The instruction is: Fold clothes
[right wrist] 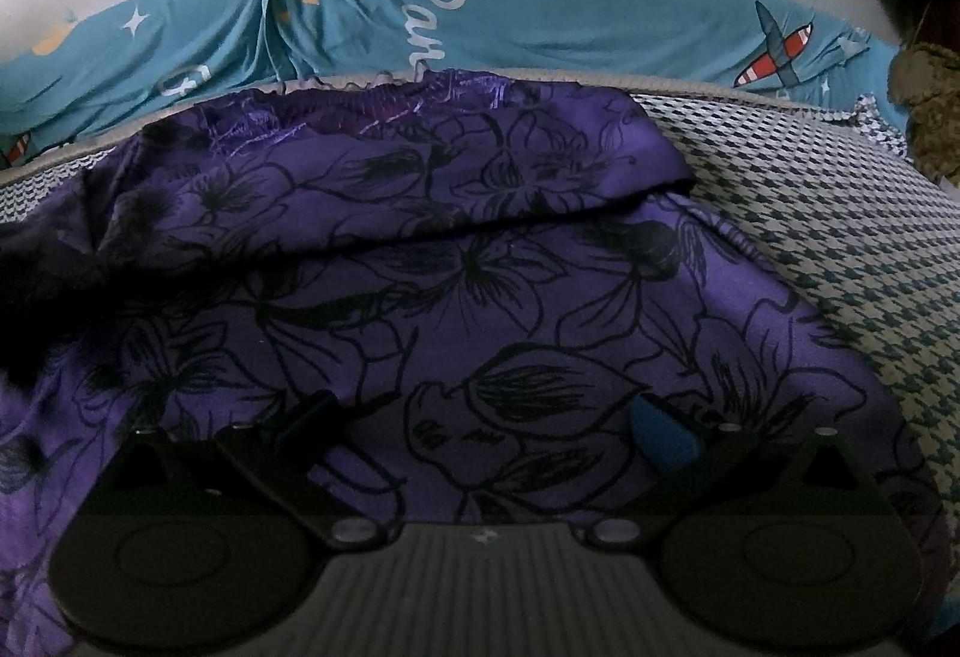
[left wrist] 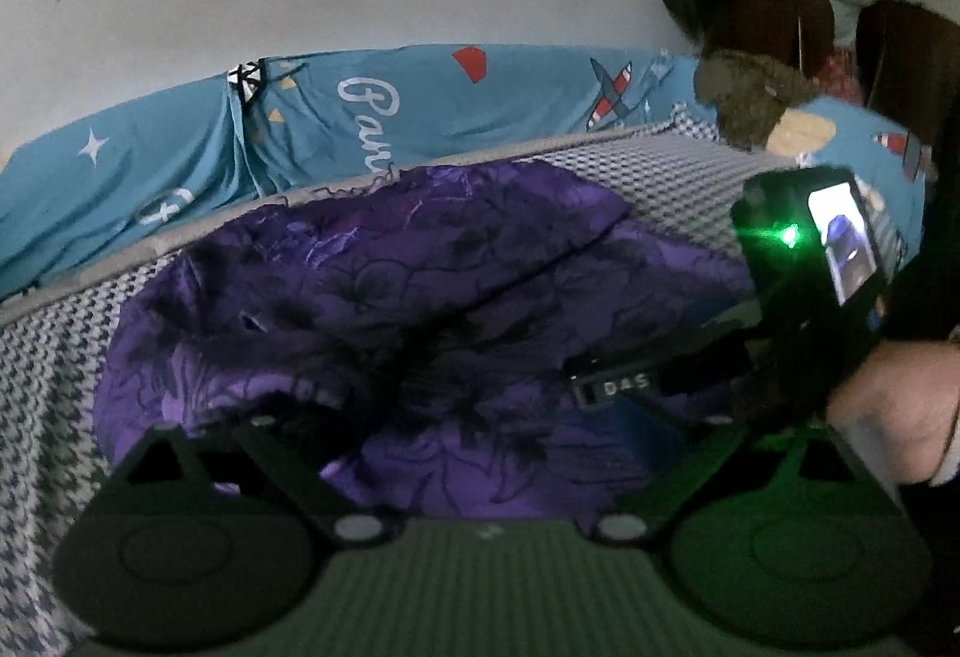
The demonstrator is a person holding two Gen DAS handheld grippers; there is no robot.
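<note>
A purple garment with black flower outlines (right wrist: 480, 261) lies spread on the bed, its upper part folded over along a slanting crease. My right gripper (right wrist: 480, 426) hovers low over the near part of the cloth, open, its fingers (right wrist: 663, 438) wide apart and the cloth lying flat under them. My left gripper (left wrist: 462, 417) is also open, over the rumpled near edge of the same garment (left wrist: 390, 261). In the left wrist view the right gripper's housing (left wrist: 804, 261), with a green light and a lit screen, sits at the right, held by a hand (left wrist: 888, 405).
The bed has a houndstooth cover (right wrist: 828, 237) that shows to the right of the garment. A teal sheet with planes and lettering (left wrist: 420, 105) runs along the white wall behind. A pile of clothes (left wrist: 750, 93) hangs over brown furniture at the far right.
</note>
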